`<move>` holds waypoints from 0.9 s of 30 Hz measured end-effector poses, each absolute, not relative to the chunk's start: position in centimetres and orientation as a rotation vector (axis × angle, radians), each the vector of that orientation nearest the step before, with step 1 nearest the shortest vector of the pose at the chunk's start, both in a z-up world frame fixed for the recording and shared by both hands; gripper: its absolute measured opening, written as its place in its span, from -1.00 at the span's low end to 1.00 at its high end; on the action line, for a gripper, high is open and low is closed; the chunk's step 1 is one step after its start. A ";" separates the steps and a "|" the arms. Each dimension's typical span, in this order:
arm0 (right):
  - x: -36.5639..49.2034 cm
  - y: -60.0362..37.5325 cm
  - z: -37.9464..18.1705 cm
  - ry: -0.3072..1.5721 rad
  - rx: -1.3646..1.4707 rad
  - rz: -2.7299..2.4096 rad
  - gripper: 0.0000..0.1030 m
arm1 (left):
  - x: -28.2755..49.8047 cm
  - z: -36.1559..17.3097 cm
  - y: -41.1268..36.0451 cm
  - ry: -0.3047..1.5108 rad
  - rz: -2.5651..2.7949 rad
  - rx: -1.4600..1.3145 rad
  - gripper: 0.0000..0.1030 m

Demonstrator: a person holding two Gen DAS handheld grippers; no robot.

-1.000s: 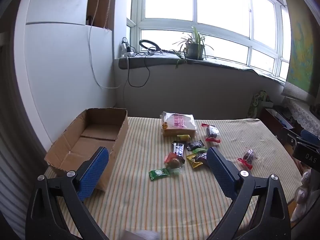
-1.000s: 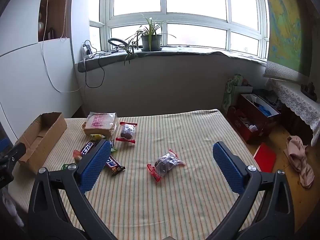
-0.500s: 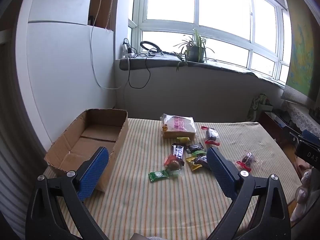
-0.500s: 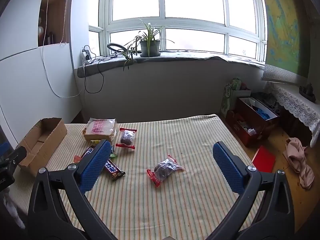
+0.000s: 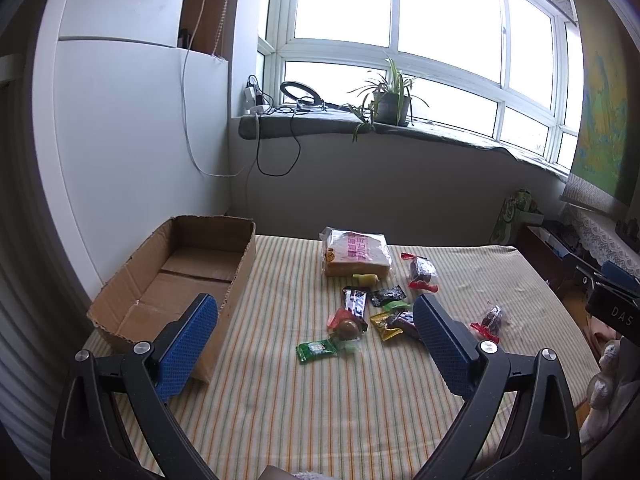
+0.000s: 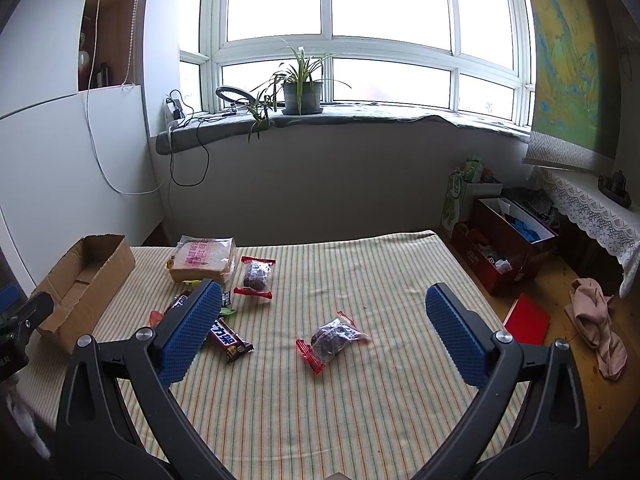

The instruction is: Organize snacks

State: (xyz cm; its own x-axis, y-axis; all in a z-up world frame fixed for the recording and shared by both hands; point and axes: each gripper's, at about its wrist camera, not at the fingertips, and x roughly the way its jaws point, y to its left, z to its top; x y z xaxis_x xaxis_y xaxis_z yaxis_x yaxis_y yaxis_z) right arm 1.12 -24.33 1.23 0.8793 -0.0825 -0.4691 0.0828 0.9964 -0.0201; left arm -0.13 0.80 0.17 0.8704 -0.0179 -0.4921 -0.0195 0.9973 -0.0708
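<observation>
Snacks lie scattered on a striped tablecloth: a bagged bread loaf, a dark pastry in a red-edged wrapper, a second such pastry, a blue chocolate bar, a brown chocolate bar and a green packet. An empty cardboard box stands at the table's left edge. My left gripper hovers open above the near table, short of the snack pile. My right gripper is open too, with the second pastry lying on the cloth between its fingers' lines.
A windowsill with a potted plant and cables runs behind the table. To the right on the floor are a red-brown box, a red book and a bundle of cloth. A white wall panel stands left of the box.
Both grippers have tilted up and drawn back slightly, so the table and snacks sit lower in both views. Nothing on the table has moved.
</observation>
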 end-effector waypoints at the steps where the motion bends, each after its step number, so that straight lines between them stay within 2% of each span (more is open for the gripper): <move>1: 1.1 -24.3 1.2 0.488 0.001 -0.086 1.00 | -0.1 0.2 0.8 0.514 0.001 -0.074 0.91; 27: 0.8 -24.1 1.8 0.477 -0.003 -0.088 1.00 | -0.6 0.5 0.9 0.509 -0.011 -0.083 0.91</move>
State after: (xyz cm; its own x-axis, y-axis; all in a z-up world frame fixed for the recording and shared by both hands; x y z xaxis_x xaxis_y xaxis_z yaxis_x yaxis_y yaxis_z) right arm 0.78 -24.08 1.81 0.8846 -0.0854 -0.4584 0.0839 0.9962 -0.0238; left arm -0.59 0.86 0.46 0.8735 -0.0306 -0.4859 -0.0105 0.9966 -0.0816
